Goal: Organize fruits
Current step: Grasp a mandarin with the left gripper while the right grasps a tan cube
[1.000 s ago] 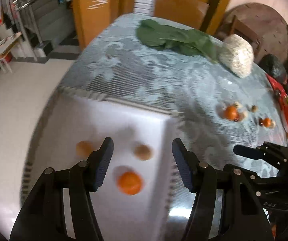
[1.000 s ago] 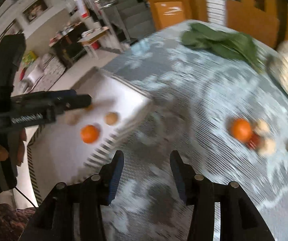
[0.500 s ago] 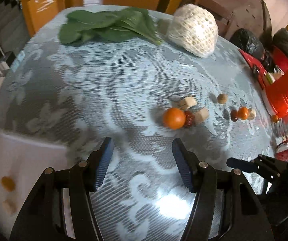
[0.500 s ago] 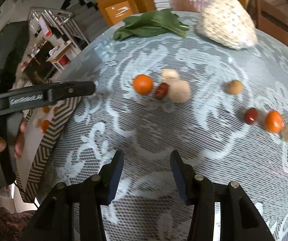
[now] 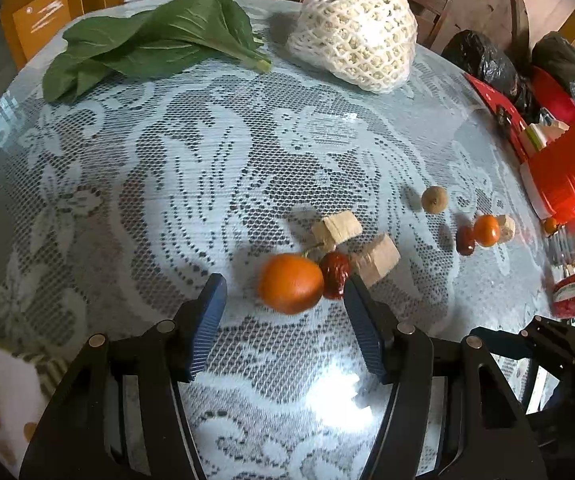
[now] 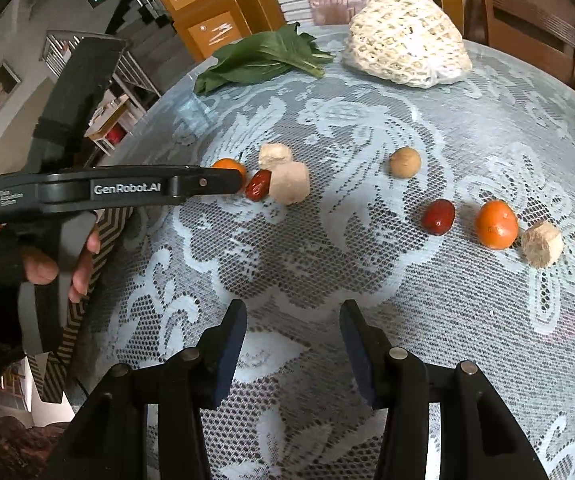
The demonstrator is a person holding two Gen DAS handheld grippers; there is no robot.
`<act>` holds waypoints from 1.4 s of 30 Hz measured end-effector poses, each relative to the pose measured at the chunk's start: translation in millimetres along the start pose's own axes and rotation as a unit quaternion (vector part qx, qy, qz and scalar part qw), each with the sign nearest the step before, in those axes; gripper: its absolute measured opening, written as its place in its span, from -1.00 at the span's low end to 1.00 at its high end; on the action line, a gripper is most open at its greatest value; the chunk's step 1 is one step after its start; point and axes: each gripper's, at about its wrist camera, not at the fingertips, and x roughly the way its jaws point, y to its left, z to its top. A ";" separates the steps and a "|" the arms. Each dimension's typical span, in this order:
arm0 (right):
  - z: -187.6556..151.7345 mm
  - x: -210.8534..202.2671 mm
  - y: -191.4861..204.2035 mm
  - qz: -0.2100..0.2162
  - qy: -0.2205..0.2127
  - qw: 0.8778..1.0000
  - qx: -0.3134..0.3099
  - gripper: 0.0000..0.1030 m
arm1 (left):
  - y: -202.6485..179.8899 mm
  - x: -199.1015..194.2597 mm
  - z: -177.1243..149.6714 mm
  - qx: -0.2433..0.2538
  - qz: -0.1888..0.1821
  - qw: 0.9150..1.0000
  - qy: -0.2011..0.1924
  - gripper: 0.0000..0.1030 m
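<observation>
Covering the counter (image 5: 167,168) is a lace cloth, with a netted white bundle (image 5: 353,28) and leafy greens (image 5: 155,40) at its far side and, at the near-left edge, a white tray (image 5: 3,392) where a few small fruits seem already placed. Most work looks left: the left tool (image 5: 283,304) hovers with jaws spread and empty, almost around an orange (image 5: 290,283) touching a red date (image 5: 335,269) beside two tan cubes (image 5: 375,258). The right tool (image 6: 292,336), also wide and empty, hangs above bare cloth, well short of a brown round fruit (image 6: 405,162), a second date (image 6: 437,217), a second orange (image 6: 496,224) and a tan chunk (image 6: 542,243).
</observation>
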 end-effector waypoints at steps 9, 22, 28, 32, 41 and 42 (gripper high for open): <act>17.6 10.2 -0.1 0.006 0.003 1.000 -0.009 -0.09 | 2.9 4.6 2.7 -0.005 0.000 1.000 0.002 0.18; 28.4 16.5 4.0 0.009 0.008 1.000 -0.018 -0.09 | 17.4 1.6 7.9 -0.014 0.013 1.000 0.002 0.18; 36.7 22.5 5.3 0.008 0.009 1.000 -0.022 -0.09 | 11.3 4.2 8.0 0.010 0.025 1.000 0.004 0.18; 50.4 25.1 9.1 0.005 -0.010 0.999 -0.033 -0.09 | 11.2 4.7 7.3 0.013 0.033 0.999 0.002 -0.23; 80.0 52.7 11.4 -0.010 -0.012 0.998 -0.060 -0.10 | 21.7 -3.8 -4.2 -0.009 0.030 1.000 0.001 -0.37; 82.7 57.1 11.3 -0.007 -0.007 0.998 -0.062 -0.16 | 22.5 -6.0 -5.5 -0.012 0.029 1.000 0.000 -0.37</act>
